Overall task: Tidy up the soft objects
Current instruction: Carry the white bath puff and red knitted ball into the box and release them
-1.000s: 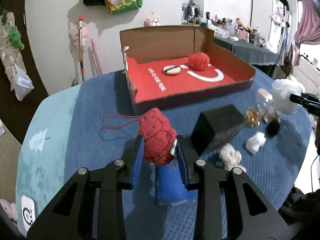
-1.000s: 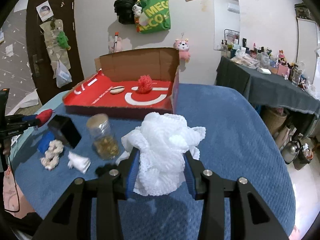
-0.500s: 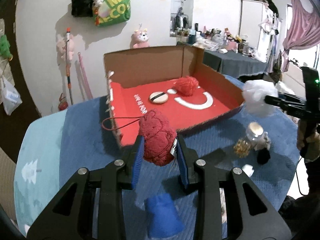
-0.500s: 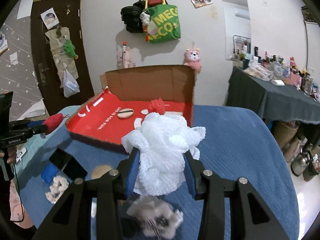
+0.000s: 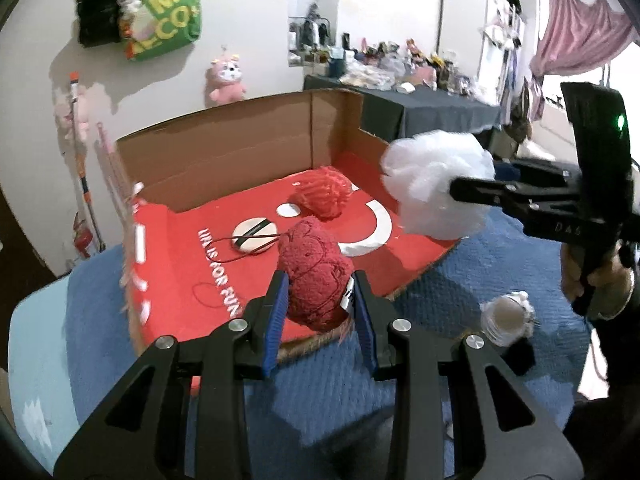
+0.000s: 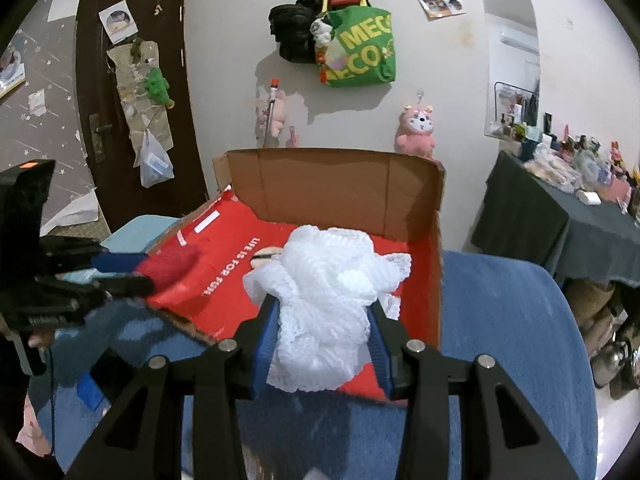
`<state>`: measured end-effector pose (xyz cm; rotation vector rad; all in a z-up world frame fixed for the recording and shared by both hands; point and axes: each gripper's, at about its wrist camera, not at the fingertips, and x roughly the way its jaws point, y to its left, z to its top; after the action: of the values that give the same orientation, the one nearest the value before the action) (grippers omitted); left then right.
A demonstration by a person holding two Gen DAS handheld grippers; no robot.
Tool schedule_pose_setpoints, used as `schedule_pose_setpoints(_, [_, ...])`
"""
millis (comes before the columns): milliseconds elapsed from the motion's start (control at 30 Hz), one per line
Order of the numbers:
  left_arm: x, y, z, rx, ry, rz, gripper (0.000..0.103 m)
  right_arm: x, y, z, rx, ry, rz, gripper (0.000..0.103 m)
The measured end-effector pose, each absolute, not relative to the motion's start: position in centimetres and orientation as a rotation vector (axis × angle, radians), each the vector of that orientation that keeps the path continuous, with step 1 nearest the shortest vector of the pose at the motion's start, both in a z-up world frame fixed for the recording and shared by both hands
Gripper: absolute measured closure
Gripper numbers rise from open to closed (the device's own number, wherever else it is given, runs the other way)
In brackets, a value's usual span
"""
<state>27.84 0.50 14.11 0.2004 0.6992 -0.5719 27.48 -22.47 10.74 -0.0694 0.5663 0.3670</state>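
left gripper [image 5: 318, 300]: black frame, blue pads, closed onto the fuzzy dark-red plush ball [image 5: 314, 274]; held in the air over the near edge of the box.
red plush ball: squeezed between both pads, thin red cord loop [image 5: 244, 242] trailing off to the left over the box floor.
right gripper [image 6: 324, 334]: same build, clamped around the white lacy mesh puff [image 6: 326, 300]; it hangs over the near right part of the box.
white mesh puff: bulges above and below the pads; in the left wrist view it sits at right, over the box's right edge [image 5: 436, 184].
tabletop [image 6: 500, 320]: covered with a blue textured cloth, light blue patch at the near left.
small items right of box: blurred jar with a pale lid [image 5: 504, 316] and a small black lump [image 5: 520, 354] on the cloth, near right in the left wrist view.
blue scrap [image 6: 90, 390]: on the cloth at near left in the right wrist view, too blurred to name.
open cardboard box with red printed floor [image 5: 172, 264]: mid tabletop, brown walls raised on the far and right sides.
inside box: round beige pad with a dark band [image 5: 256, 234] mid-floor; shaggy red yarn pompom [image 5: 322, 196] farther back, toward the far wall.
far wall: green tote bag [image 6: 360, 54] and pink plush toy [image 6: 414, 130] hanging.
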Motion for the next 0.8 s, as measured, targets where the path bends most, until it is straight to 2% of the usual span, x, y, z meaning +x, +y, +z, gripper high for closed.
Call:
schedule_pose_setpoints(500, [36.0,-3.1,9.6,0.308,0.863,-0.548,0.073,34.7,-20.7,7.1,-0.084,0.752,0.387,0.059])
schedule_pose_setpoints(800, [37.2,-4.2,8.1,0.347,0.896,-0.535,0.073,36.4,-19.7,5.6,-0.14,0.791,0.352,0.055])
